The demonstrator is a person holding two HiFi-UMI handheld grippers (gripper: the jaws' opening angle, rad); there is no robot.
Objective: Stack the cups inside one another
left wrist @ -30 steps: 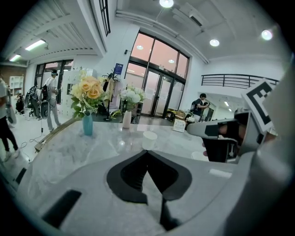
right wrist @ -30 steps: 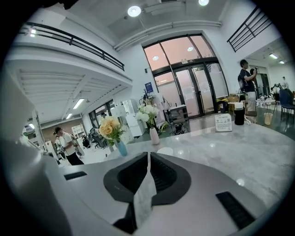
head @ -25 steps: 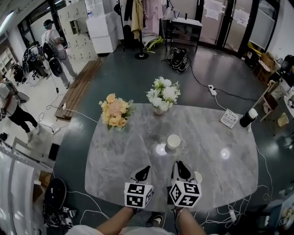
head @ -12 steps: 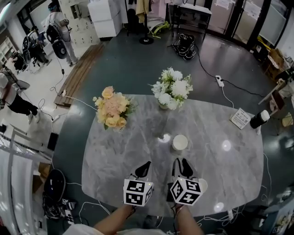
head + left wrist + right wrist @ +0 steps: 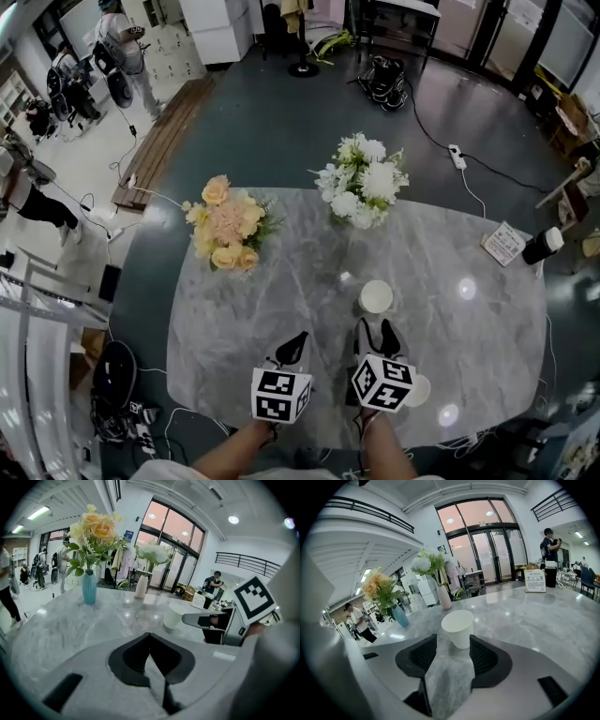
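The upright paper cup [image 5: 376, 297] stands at twelve o'clock just beyond the right tongs [image 5: 376, 328], whose jaws are opening with nothing between them yet, while the left tongs [image 5: 299, 338], pressed together, sit farther off.

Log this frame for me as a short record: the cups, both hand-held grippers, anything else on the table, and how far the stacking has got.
Surface: grey marble table
Cup 1: white cup, upright, open end up, nothing inside it
Cup 2: second white cup, mostly hidden beside the right marker cube
Right hand-held gripper: jaws opening, cup 1 just ahead of the tips, not gripped
Left hand-held gripper: jaws together, empty
Other: peach flowers, white flowers
Stacking: not yet done
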